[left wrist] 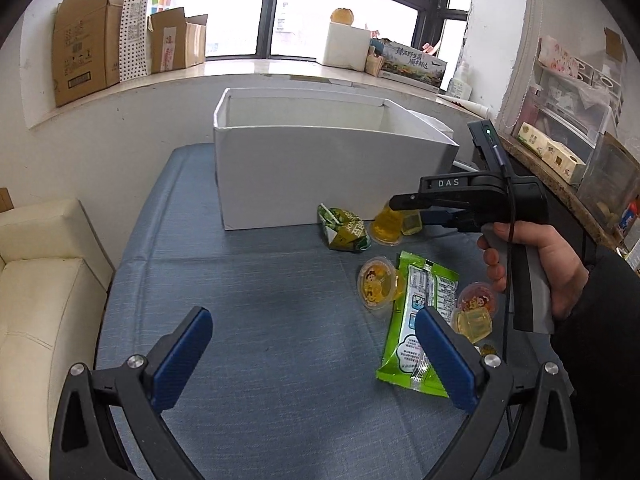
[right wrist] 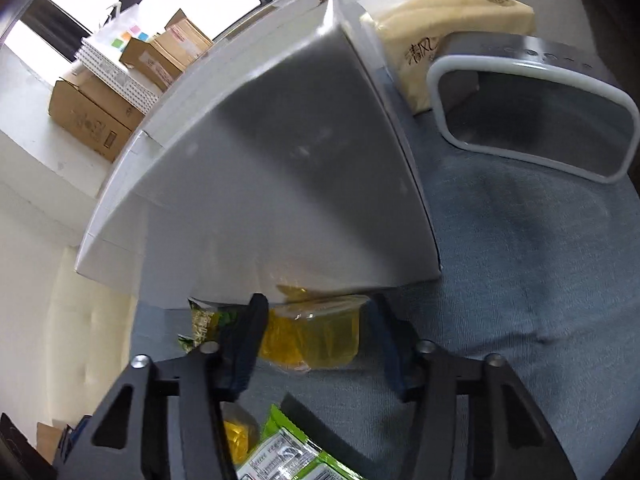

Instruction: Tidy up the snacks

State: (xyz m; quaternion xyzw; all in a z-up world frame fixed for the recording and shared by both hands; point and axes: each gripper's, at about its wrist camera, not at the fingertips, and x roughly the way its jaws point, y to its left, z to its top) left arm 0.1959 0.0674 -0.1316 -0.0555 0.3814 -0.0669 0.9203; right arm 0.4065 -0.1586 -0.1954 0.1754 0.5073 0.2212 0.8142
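A white open box stands at the back of the blue-clothed table. In front of it lie a green drink carton, a yellow jelly cup, a long green snack packet and several more small jelly cups. A hand holds my right gripper low at the box's front wall. In the right wrist view the right gripper is shut on the yellow jelly cup, the fingers at its two sides. My left gripper hangs open over bare cloth, beside the green packet.
A grey bin with a white rim and a tissue pack sit right of the box. A cream sofa borders the table's left side. Cardboard boxes line the window sill. A cluttered shelf stands at the right.
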